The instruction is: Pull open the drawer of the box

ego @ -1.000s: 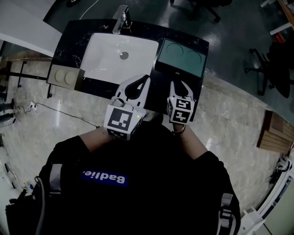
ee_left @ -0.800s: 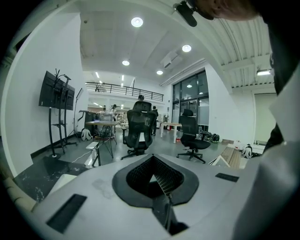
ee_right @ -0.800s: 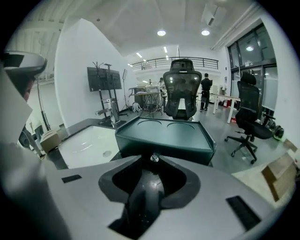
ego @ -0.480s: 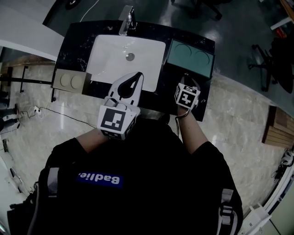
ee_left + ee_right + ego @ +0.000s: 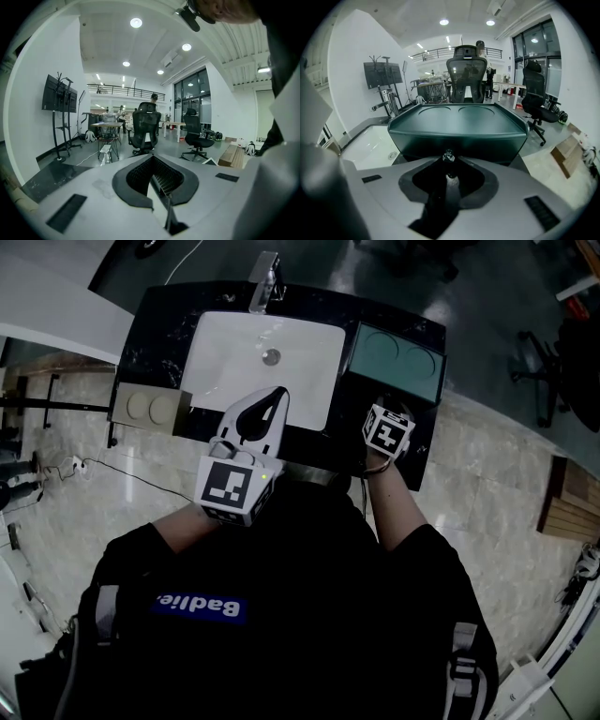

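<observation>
A dark teal box [image 5: 394, 357] with two round recesses in its lid stands on the black counter [image 5: 155, 320], right of the sink. In the right gripper view its front face [image 5: 459, 136] fills the middle, and a small shiny drawer knob [image 5: 448, 155] sticks out of it. My right gripper [image 5: 383, 404] is at the box's front, and its jaws [image 5: 448, 161] close in around that knob. My left gripper [image 5: 277, 396] hovers over the sink's front edge, shut and empty; in its own view [image 5: 151, 160] it points out into the room.
A white sink [image 5: 234, 343] with a chrome faucet [image 5: 265, 277] fills the counter's middle. A beige plate with two round buttons [image 5: 145, 407] sits at the counter's left end. Office chairs [image 5: 143, 126] and desks stand beyond on the polished floor.
My right gripper has moved forward and to the right, up to the front of the teal box. The left gripper has shifted slightly toward the sink.
</observation>
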Tool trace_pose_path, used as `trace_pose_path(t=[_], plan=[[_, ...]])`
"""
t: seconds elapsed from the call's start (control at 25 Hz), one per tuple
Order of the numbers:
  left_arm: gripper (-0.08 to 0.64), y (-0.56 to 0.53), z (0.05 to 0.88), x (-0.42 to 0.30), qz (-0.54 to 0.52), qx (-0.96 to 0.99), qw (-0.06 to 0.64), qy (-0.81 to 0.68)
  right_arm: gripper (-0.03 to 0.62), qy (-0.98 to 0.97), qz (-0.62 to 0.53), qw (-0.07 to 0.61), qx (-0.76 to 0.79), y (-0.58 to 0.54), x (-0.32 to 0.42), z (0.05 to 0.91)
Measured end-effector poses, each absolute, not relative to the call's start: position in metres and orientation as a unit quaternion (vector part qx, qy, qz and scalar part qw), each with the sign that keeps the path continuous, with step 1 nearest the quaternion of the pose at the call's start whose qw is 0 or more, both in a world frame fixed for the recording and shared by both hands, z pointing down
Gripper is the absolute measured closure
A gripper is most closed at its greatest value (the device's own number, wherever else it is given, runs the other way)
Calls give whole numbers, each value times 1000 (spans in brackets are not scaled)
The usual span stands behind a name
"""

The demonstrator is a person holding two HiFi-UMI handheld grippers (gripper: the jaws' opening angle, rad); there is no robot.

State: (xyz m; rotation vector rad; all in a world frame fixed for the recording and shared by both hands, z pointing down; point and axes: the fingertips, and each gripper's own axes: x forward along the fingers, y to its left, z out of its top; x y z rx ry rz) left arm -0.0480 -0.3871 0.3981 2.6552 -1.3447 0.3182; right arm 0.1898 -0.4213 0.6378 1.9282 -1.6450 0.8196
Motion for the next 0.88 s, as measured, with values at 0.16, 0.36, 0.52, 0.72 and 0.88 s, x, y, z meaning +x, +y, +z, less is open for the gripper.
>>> trace_pose_path(t=[0.16, 0.36, 0.52, 0.72, 0.88], plan=[[560, -388, 401, -51, 112, 888, 70, -441, 506, -597, 299, 237, 706, -422, 188, 644], [560, -388, 404, -55, 115, 888, 69, -440, 508, -592, 302, 238, 709, -425, 190, 648], [560, -390, 401, -58, 103, 884, 76, -450, 522, -591, 301, 236, 711, -427, 190, 649], [560, -387, 401, -58, 100, 885, 77, -447, 525, -591, 302, 235, 710, -426, 190, 649], [560, -386, 402, -60, 99, 884, 79, -450, 525, -593, 302, 236, 708, -425, 189, 649]])
